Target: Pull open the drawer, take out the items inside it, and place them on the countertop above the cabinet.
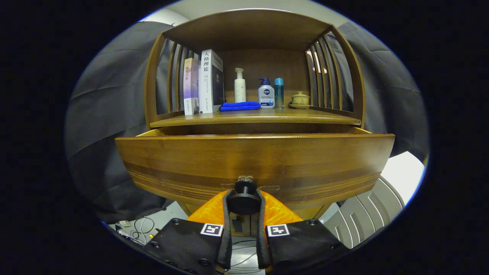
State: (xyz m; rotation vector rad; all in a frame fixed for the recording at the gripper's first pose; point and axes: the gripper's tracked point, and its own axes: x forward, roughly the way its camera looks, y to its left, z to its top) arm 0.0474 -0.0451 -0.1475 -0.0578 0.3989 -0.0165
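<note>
right now the gripper (244,202) sits low in the centre of the frame, its two fingers clenched on the round knob (244,201) of the drawer (252,160), one finger pressing each side of it. the drawer front is a wide wooden panel stretching across the middle of the frame, and it stands pulled out from the cabinet (254,34); its side walls run back toward the cabinet body at mid left and mid right. from this low angle the inside of the drawer is hidden, so what it holds cannot be told.

above the drawer, in the upper middle of the frame, lies the countertop (252,117), boxed by slatted wooden sides and a wooden roof. on it, from left to right: two upright books (202,84), a folded blue cloth (240,105) lying flat just beside them, a white pump bottle (240,86) standing behind the cloth, a white bottle with a dark blue pump (266,94), a slim teal bottle (279,93) right next to it, and a small lidded cup on a saucer (300,100) near the right slats.

at lower left, cables (139,229) lie on the floor.
</note>
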